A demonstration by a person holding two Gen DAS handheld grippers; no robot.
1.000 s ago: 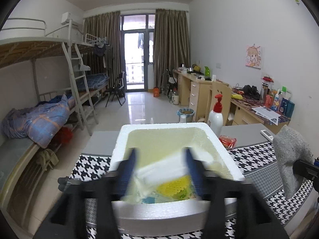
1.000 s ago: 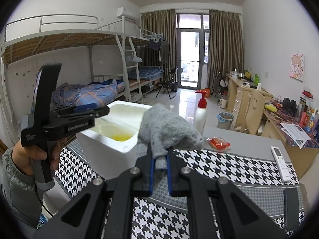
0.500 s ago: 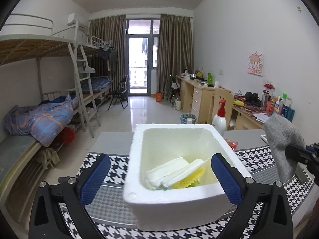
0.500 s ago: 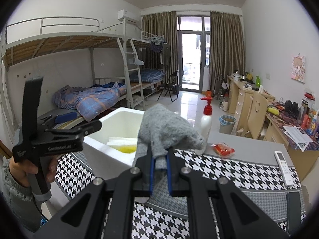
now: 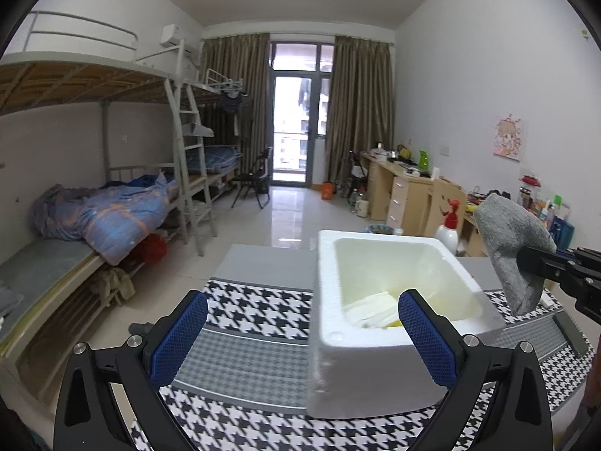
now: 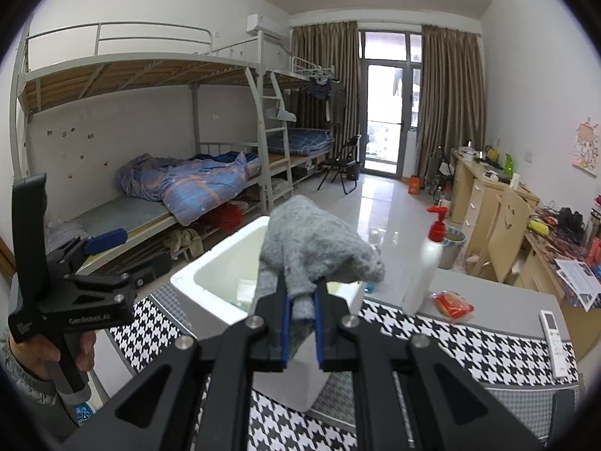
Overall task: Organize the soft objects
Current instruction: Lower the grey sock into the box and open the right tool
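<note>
Left gripper (image 5: 302, 342): jaws standing wide apart, holding nothing.
Right gripper (image 6: 301, 315): jaws clamping 1 grey cloth (image 6: 319, 251).
Foam box (image 5: 375, 360): holding white pads.
Remaining: cloth awaiting placement.

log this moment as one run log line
left tongs: open, empty, jaws just opened | right tongs: shut on grey cloth | foam box: white pads inside | cloth not yet in box

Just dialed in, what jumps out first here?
The grey knit cloth, pinched in the right claw, held up over the white foam box on the checked table mat. The left claw is wide open and empty beside the box.
</note>
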